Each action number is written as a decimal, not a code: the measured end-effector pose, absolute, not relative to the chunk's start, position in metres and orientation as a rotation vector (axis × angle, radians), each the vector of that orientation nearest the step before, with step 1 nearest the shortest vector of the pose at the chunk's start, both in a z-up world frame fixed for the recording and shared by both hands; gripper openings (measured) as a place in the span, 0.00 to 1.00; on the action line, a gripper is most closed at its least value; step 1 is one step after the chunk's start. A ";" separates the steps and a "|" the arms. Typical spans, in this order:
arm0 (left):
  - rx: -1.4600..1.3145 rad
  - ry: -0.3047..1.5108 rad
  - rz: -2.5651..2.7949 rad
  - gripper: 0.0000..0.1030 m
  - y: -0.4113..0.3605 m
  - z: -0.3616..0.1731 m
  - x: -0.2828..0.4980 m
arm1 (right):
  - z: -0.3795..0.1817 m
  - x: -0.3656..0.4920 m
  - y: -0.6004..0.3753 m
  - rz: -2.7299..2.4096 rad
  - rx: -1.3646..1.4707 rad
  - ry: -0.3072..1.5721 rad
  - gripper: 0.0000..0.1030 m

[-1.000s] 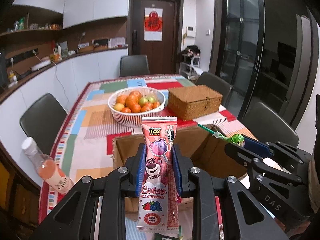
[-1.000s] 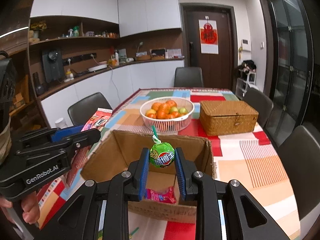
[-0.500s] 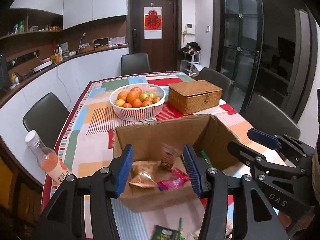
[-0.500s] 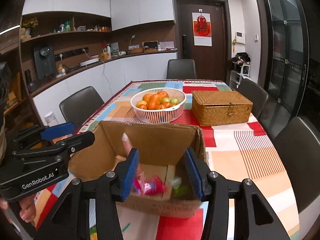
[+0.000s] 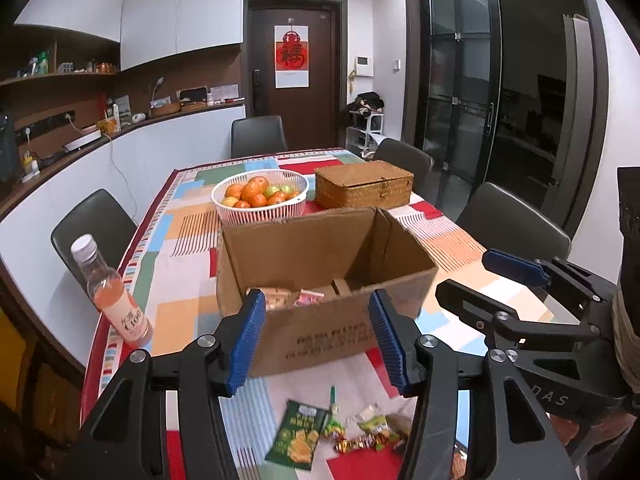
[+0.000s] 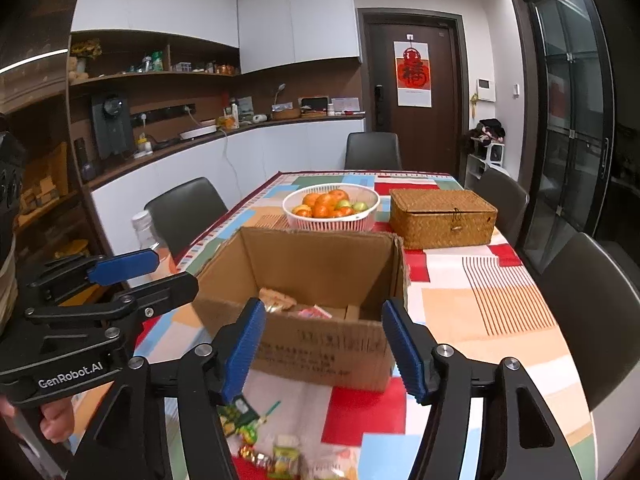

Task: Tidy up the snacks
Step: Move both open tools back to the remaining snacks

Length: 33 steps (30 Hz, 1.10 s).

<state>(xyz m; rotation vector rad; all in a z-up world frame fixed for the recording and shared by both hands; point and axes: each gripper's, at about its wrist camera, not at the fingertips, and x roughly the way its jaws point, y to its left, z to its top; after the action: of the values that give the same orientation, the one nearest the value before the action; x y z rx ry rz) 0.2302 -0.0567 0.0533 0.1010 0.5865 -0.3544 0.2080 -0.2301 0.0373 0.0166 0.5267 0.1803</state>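
Observation:
An open cardboard box [image 5: 320, 312] [image 6: 320, 344] stands on the patterned tablecloth with several snack packets [image 5: 298, 297] [image 6: 292, 306] inside. My left gripper [image 5: 316, 338] is open and empty, just in front of the box; it also shows in the right wrist view [image 6: 132, 276]. My right gripper [image 6: 324, 346] is open and empty, beside it on the right; it also shows in the left wrist view [image 5: 492, 284]. Loose snacks lie on the table below the grippers: a green packet [image 5: 298, 434], a green lollipop [image 5: 330, 426] and small candies [image 5: 372, 436] [image 6: 264, 456].
A white basket of oranges [image 5: 260, 196] and a wicker box [image 5: 364, 184] stand behind the cardboard box. A bottle with a pink drink [image 5: 112, 292] stands at the table's left edge. Dark chairs [image 5: 512, 220] surround the table.
Both grippers opened and dropped the pink lollipop packet and the green lollipop into the box. They then pulled back toward the table's near edge, and loose snacks came into view below.

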 end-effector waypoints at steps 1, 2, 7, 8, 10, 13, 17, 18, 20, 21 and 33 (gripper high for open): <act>0.102 0.588 -0.350 0.53 -0.056 0.052 0.226 | 0.036 0.205 -0.230 0.180 0.015 0.528 0.64; 0.107 0.590 -0.342 0.53 -0.054 0.049 0.220 | 0.034 0.200 -0.229 0.177 0.011 0.532 0.64; 0.108 0.612 -0.336 0.55 -0.051 0.037 0.202 | 0.020 0.186 -0.230 0.178 0.020 0.565 0.64; 0.105 0.621 -0.336 0.56 -0.050 0.034 0.199 | 0.016 0.183 -0.230 0.178 0.024 0.574 0.64; 0.106 0.635 -0.335 0.56 -0.049 0.028 0.196 | 0.008 0.178 -0.231 0.179 0.032 0.598 0.64; 0.117 0.668 -0.337 0.56 -0.049 0.015 0.190 | -0.004 0.172 -0.231 0.174 0.035 0.631 0.64; 0.128 0.717 -0.341 0.56 -0.047 -0.005 0.182 | -0.021 0.164 -0.233 0.169 0.039 0.683 0.64; 0.128 0.727 -0.341 0.56 -0.047 -0.009 0.179 | -0.024 0.162 -0.233 0.168 0.037 0.693 0.64; 0.129 0.752 -0.343 0.56 -0.047 -0.018 0.177 | -0.030 0.159 -0.232 0.165 0.034 0.717 0.64; 0.129 0.761 -0.342 0.56 -0.047 -0.021 0.175 | -0.035 0.157 -0.232 0.164 0.033 0.731 0.64; 0.122 0.884 -0.341 0.56 -0.047 -0.067 0.178 | -0.077 0.156 -0.235 0.146 0.045 0.866 0.64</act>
<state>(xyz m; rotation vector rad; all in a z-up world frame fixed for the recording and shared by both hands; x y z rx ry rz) 0.1782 -0.0475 -0.0669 0.1215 0.8840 -0.3409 0.1561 -0.2350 -0.0771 0.0450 0.8656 0.1458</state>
